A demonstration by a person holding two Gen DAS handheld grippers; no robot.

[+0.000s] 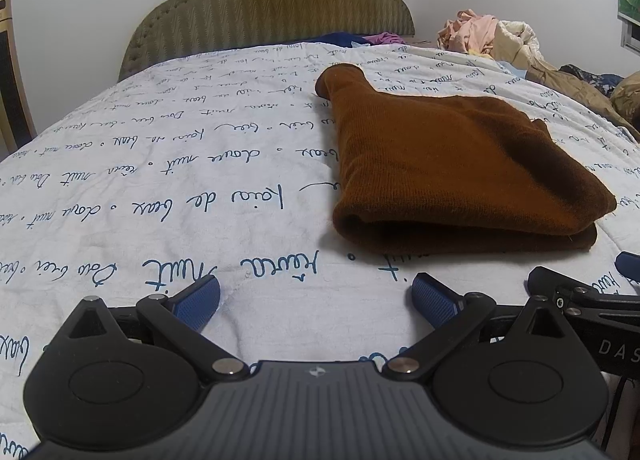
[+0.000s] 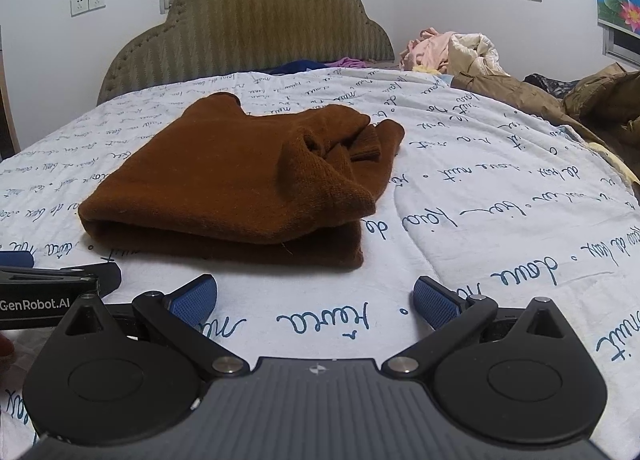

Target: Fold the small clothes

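Your left gripper (image 1: 316,300): held low over the bed's quilt (image 1: 160,188), level, pointing toward the headboard (image 1: 272,8); blue-padded fingers (image 1: 198,302) spread wide, nothing between them. Your right gripper (image 2: 316,300): same low, level pose just beside the left, fingers (image 2: 436,302) likewise spread wide and empty. Brown knit sweater (image 2: 224,180): folded, lying flat on the white script-printed quilt just ahead of both grippers, touching neither; it sits ahead and to the right in the left wrist view, ahead and slightly left in the right wrist view. Right wrist view only: a bunched sleeve with ribbed cuff (image 2: 366,146) heaped on the sweater's right side, and a dark olive jacket (image 2: 560,96) at the bed's far right edge. Left wrist view only: the sweater's narrow end (image 1: 340,80) reaching toward the headboard. Both views: each shows the other gripper's black body at its frame edge, and a pile of pale clothes (image 2: 452,48) near the headboard's right end.
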